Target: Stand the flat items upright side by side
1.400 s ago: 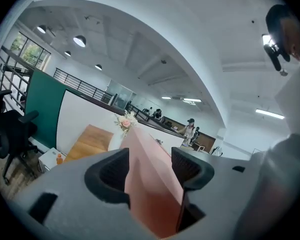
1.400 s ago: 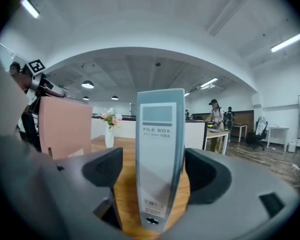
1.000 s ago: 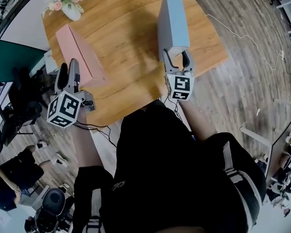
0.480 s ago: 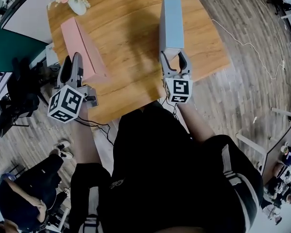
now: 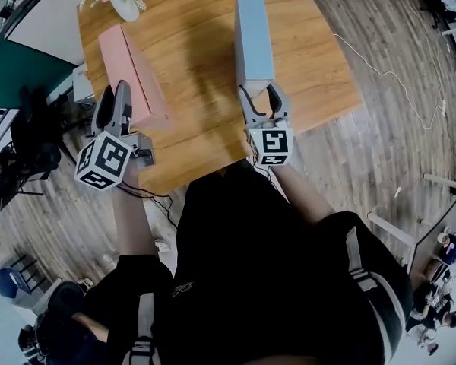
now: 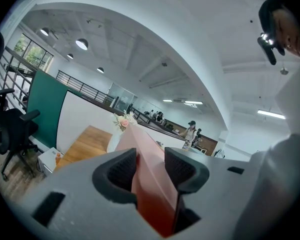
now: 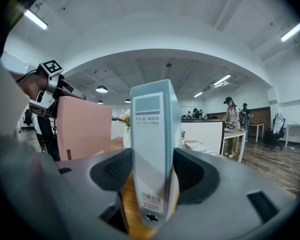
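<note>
Blue box [image 5: 252, 36] gripped by right tool [image 5: 258, 91], pink box [image 5: 133, 71] by left tool [image 5: 114, 91]

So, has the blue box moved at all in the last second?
Yes. The blue box has slid left across the table, closer to the pink box beside the vase.

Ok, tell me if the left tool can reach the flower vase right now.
Probably not. The left tool has just closed its jaws on the pink file box, which stands between it and the flower vase; it would have to let go first.
</note>
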The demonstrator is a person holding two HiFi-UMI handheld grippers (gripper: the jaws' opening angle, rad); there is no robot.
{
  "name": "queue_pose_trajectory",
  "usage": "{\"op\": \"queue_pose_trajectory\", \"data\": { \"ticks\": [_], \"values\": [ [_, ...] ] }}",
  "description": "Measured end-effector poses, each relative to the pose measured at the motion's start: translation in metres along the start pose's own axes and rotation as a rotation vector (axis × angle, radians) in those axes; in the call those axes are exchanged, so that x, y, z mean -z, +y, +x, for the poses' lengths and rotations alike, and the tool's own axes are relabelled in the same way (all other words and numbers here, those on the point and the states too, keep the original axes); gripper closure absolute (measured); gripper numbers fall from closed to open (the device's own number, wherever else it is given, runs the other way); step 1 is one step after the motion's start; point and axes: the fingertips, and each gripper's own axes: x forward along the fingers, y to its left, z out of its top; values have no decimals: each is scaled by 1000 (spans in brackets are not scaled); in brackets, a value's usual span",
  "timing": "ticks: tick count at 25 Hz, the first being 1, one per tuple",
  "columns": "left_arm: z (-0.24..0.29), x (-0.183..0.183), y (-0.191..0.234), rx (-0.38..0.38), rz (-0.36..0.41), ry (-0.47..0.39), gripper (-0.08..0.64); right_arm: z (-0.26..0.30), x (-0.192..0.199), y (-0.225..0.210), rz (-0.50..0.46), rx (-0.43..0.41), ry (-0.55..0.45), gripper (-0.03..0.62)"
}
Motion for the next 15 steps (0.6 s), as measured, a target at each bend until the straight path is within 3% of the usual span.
{"op": "queue_pose_trajectory", "data": {
  "ticks": [15],
  "values": [
    [0,0,0,10,1,4,376,15,-5,60,-4,-142,-18,330]
  ]
}}
